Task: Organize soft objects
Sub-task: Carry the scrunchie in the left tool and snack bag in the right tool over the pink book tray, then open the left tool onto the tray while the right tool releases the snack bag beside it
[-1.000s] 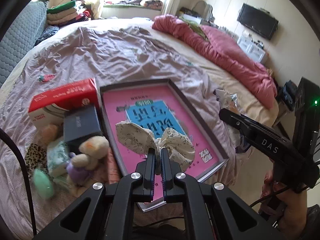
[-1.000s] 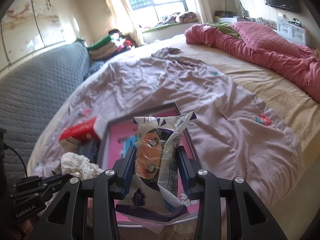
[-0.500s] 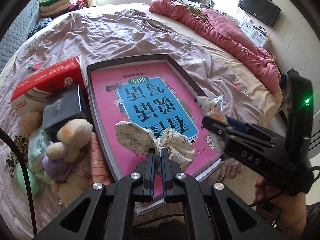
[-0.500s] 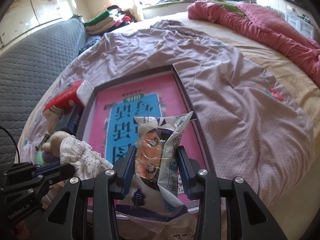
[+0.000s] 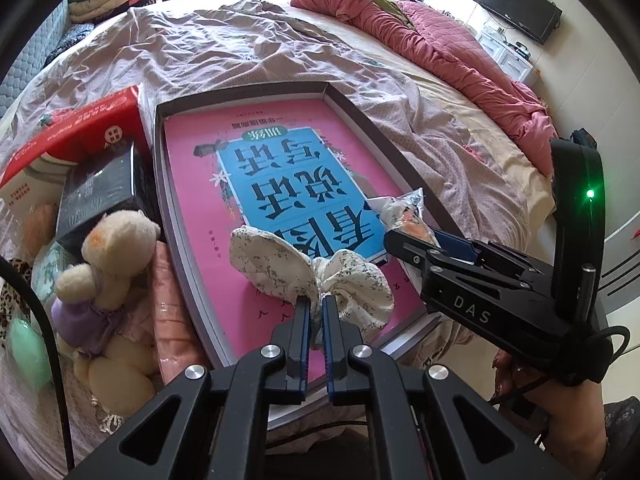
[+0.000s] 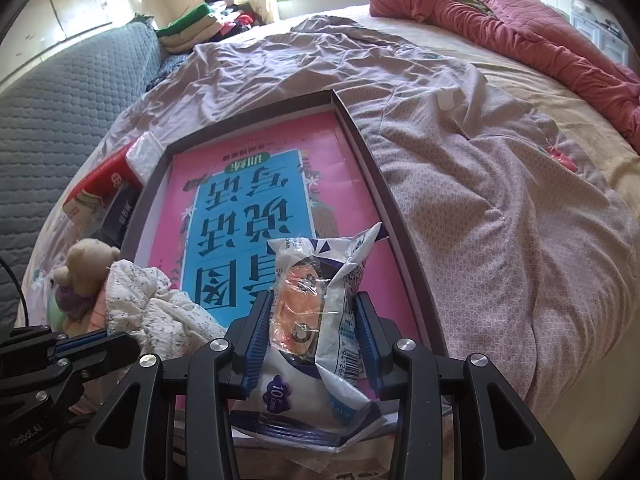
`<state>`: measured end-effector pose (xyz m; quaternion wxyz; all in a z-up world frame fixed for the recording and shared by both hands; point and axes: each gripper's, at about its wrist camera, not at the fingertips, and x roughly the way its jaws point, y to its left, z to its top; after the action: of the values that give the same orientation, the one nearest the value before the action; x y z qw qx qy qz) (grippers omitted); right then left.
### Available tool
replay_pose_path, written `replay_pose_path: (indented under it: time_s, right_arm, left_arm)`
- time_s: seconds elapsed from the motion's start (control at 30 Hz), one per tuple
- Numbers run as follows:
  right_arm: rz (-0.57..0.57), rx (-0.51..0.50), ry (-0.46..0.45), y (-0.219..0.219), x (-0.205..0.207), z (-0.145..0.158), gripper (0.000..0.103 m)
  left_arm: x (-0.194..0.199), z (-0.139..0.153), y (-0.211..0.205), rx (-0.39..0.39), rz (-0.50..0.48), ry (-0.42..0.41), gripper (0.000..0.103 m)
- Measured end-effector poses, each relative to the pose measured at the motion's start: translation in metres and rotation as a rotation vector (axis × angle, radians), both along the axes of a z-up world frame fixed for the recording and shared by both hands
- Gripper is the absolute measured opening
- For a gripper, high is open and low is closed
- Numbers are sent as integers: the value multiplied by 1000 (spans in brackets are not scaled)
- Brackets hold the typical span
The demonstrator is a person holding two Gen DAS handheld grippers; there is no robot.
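My left gripper [image 5: 316,308] is shut on a white floral fabric bow [image 5: 280,268], held over the near end of a shallow dark tray [image 5: 372,120] lined with a pink and blue sheet [image 5: 192,200]. The bow also shows in the right wrist view [image 6: 140,300]. My right gripper [image 6: 310,312] is shut on a clear plastic packet [image 6: 320,292] with orange contents, held over the tray's [image 6: 376,172] near right part. The right gripper [image 5: 404,236] and the packet [image 5: 400,208] show in the left wrist view too.
Left of the tray lie a cream plush bear [image 5: 112,264], a black box [image 5: 96,196], a red tissue box [image 5: 76,132], a pink cloth [image 5: 172,312] and a green object [image 5: 24,344]. A pink quilt [image 5: 440,48] lies at the bed's far right. A grey headboard [image 6: 48,100] stands left.
Both grippers have moved forward and down over the tray with their loads; the right gripper has come closer to the left one. Neither grip has changed.
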<state>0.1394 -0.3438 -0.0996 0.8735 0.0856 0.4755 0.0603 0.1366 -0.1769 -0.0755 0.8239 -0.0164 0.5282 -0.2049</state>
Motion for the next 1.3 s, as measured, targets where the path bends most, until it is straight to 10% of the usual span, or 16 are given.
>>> replay_pose_path:
  time_s: [0.83, 1.3]
  right_arm:
    - [-24, -26, -15, -2, 1, -6, 53]
    - [-23, -39, -42, -1, -2, 9, 58]
  left_arm:
    - [-4, -18, 9, -42, 30, 80, 9]
    - [-8, -10, 19, -24, 49, 54, 49]
